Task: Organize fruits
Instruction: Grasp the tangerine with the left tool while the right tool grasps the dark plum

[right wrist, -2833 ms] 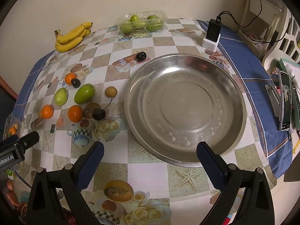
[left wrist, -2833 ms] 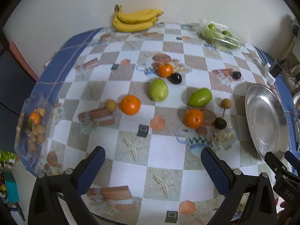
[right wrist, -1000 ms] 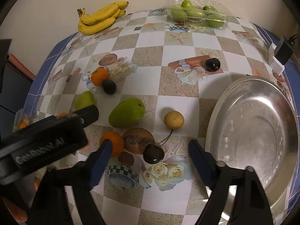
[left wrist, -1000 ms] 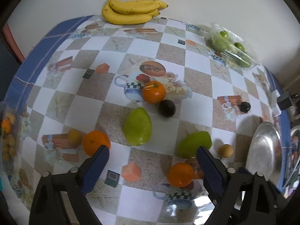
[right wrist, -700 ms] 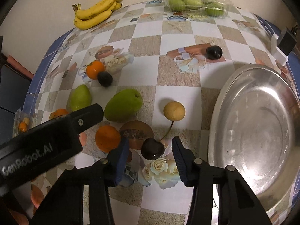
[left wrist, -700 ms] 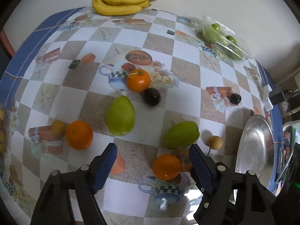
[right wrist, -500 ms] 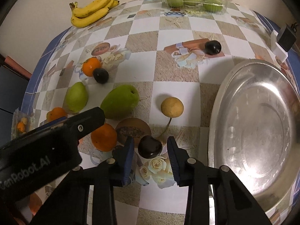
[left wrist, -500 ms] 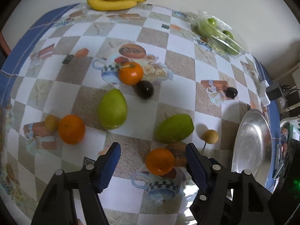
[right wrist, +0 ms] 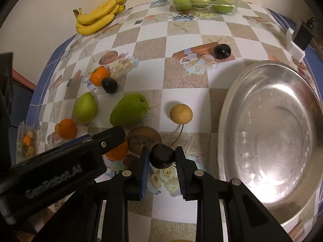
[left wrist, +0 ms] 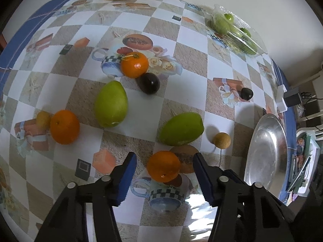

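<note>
Right now the right hand-held gripper (right wrist: 162, 162) has its pads closed in on a dark plum (right wrist: 162, 155), touching both sides, fruit still down on the counter (right wrist: 181, 76). Plum should be light, smooth-skinned and soft: squeeze across its widest part, gently, or it bruises or pops out.

Left hand-held gripper (left wrist: 164, 174) is half open, pads either side of an orange (left wrist: 163, 169) with gaps both sides, not gripping yet. Orange is firmer and its peel less slick; take it across the middle.

Steel tray (right wrist: 228, 133) sits just right of the right gripper, likely drop spot. Ahead: tan round fruit (right wrist: 181, 113) and two green mangoes (right wrist: 129, 112). Bananas (right wrist: 97, 16) far back by the wall.
</note>
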